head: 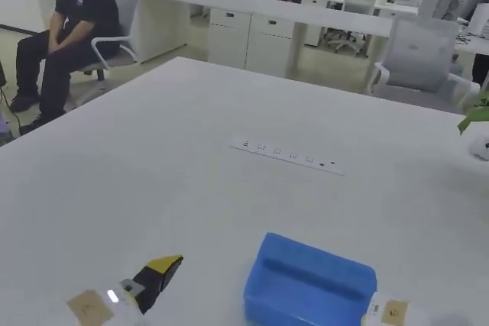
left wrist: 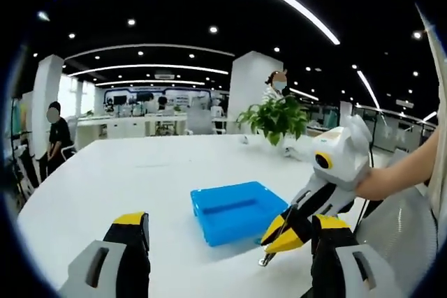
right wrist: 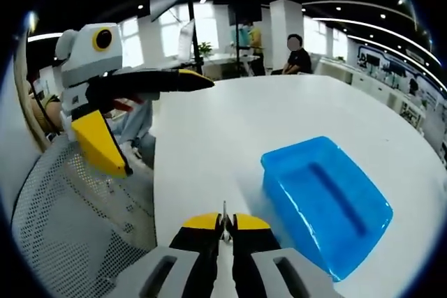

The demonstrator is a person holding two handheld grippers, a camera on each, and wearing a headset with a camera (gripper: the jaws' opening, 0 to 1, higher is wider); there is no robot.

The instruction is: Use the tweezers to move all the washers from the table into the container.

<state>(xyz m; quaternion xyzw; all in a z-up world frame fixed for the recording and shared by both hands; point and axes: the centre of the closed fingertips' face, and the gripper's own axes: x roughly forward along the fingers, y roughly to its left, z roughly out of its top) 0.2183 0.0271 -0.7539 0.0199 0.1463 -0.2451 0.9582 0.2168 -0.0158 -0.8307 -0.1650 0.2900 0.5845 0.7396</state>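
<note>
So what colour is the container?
The container is blue, clearest in the right gripper view.

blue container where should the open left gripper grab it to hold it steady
Pinch the side wall nearest the left gripper, coming down from above with one jaw inside the rim and one outside. The blue container sits flat and open-topped with thin upright walls, and its body looks too wide to span. The right gripper holds the tweezers.
</note>
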